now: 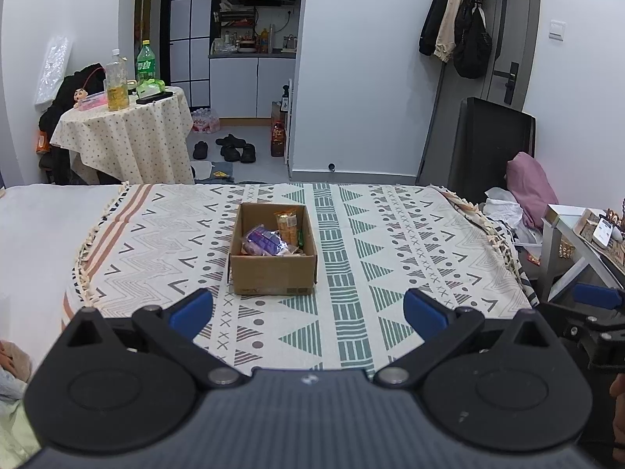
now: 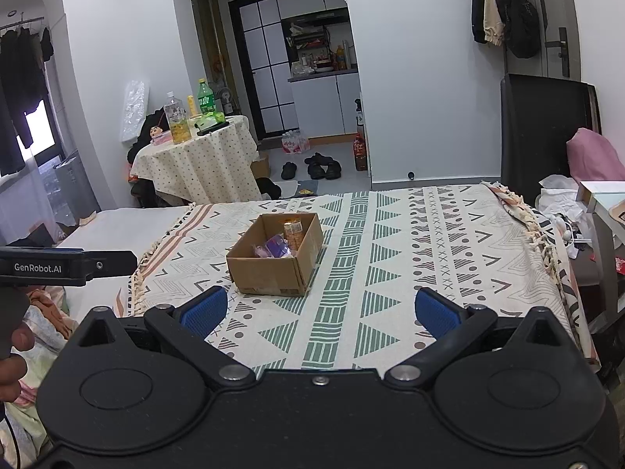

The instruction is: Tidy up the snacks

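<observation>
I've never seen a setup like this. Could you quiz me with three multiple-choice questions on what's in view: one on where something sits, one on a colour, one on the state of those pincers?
1. Where does the cardboard box stand?
A. On the patterned blanket
B. On the round side table
C. On the floor by the shoes

2. What colour are the pads on the gripper fingers?
A. Red
B. Blue
C. Yellow

3. How are the left gripper and right gripper set?
A. Both shut on a snack
B. One open, one shut
C. Both open and empty

Answers: 1 A, the box rests on the blanket in both views. 2 B, the pads are plainly blue. 3 C, each pair of fingers stands wide apart with only blanket showing between them.
</observation>
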A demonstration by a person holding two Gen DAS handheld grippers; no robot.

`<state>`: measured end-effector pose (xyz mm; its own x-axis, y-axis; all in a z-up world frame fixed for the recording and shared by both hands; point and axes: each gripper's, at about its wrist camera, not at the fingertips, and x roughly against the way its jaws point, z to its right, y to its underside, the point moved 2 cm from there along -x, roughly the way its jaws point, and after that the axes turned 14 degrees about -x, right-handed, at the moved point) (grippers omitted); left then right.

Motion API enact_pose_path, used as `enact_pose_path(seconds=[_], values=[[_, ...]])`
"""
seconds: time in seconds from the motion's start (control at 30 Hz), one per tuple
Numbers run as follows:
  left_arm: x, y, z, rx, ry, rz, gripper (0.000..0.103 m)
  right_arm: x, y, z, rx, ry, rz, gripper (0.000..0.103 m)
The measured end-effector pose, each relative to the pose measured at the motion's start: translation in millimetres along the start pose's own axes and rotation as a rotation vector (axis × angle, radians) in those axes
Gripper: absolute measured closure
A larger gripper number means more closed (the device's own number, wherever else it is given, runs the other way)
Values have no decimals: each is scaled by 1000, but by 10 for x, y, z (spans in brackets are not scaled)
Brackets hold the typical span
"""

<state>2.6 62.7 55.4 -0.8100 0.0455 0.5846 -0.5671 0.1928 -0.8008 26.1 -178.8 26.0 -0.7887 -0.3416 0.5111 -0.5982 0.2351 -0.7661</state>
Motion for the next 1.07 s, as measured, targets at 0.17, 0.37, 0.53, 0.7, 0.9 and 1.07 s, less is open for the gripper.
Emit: enact_pose_path(seconds=[0.17,0.37,0.53,0.7,0.9,1.07], values=[[-6,2,4,1,4,-2,0,4,-10,2,-4,3,0,0],[-7,4,14,1,4,-2,0,5,-16,6,-5,2,-1,0],[-13,10,14,1,5,-5,0,4,-16,23,-6,1,-1,0],[-17,17,15,-4,6,-4,0,-9,-11,10,-1,1,-10,0],[-6,29,24,-26,6,13,0,-36,21,-15,8,-2,-23,0],[-23,14,24,-26,9,12,0,-58,21,-19,7,-5,-25,0]])
